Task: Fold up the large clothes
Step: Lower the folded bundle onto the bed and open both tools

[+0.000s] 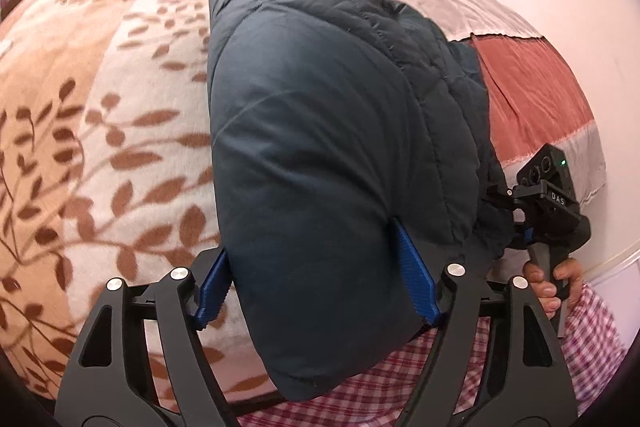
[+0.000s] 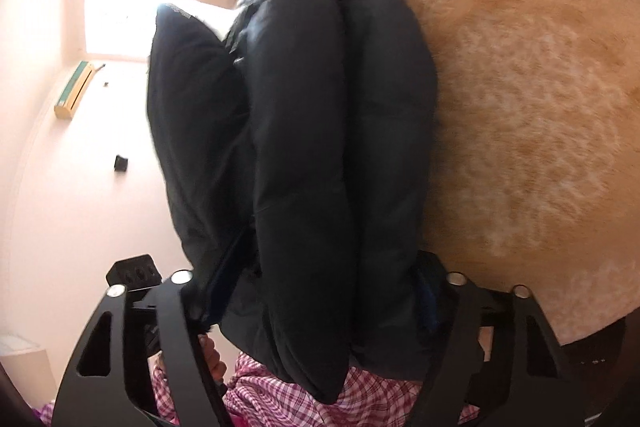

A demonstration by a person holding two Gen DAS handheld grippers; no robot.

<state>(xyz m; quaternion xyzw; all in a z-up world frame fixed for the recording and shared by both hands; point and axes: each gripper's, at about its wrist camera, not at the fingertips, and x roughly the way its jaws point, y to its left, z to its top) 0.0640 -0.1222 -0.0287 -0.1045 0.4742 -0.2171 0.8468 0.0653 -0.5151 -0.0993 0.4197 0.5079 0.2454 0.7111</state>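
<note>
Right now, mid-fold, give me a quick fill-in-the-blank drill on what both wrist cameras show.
1. The dark puffy jacket sits between the fingers of ____ tools.
2. The blanket under the jacket carries a brown ____ pattern.
3. The pads on the left tool are coloured ____.
4. The person's clothing below the jacket has a pink ____ pattern.

Missing words: both; leaf; blue; checked

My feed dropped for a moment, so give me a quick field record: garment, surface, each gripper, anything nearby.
garment: dark navy puffy quilted jacket, folded into a thick bundle
surface: cream fleece blanket with brown leaf print
left gripper: jaws pressed on the jacket's near edge
right gripper: jaws closed around the stacked folds
nearby: pink and grey patchwork quilt beside the jacket, by the wall
</note>
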